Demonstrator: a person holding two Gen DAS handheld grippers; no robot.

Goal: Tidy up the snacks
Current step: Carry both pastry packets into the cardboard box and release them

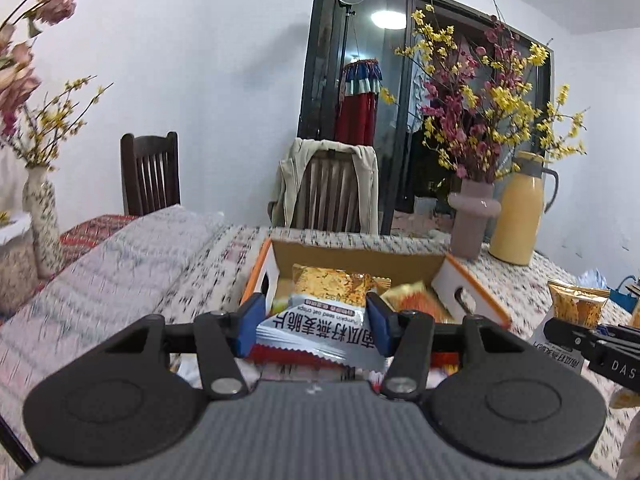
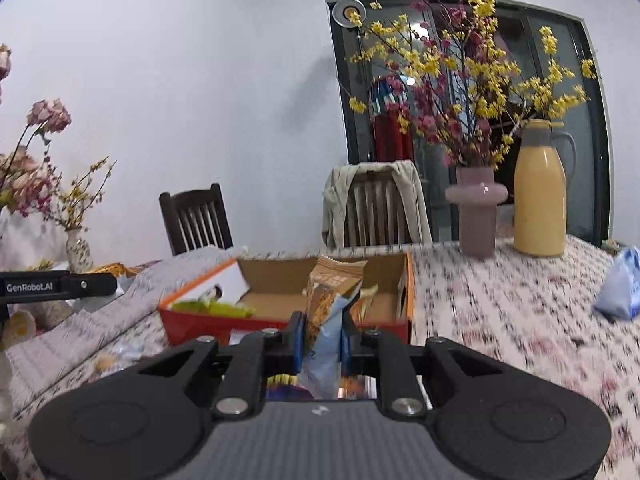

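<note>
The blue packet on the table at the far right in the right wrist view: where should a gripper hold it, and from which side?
Probably the blue packet is best pinched at its narrow top, coming from above. It stands apart on the table, wider below and tapering upward, so the top likely fits between the fingers. Blur hides its seams.

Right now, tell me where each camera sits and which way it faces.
Left wrist: on the left gripper, looking along its fingers across the table at the cardboard box; a pumpkin seed oat crisps packet is clamped flat, and the other gripper shows at the right edge.
Right wrist: on the right gripper, facing the same box; a snack packet is pinched edge-on.
Shared: box, pink vase, yellow thermos jug, draped chair.
</note>
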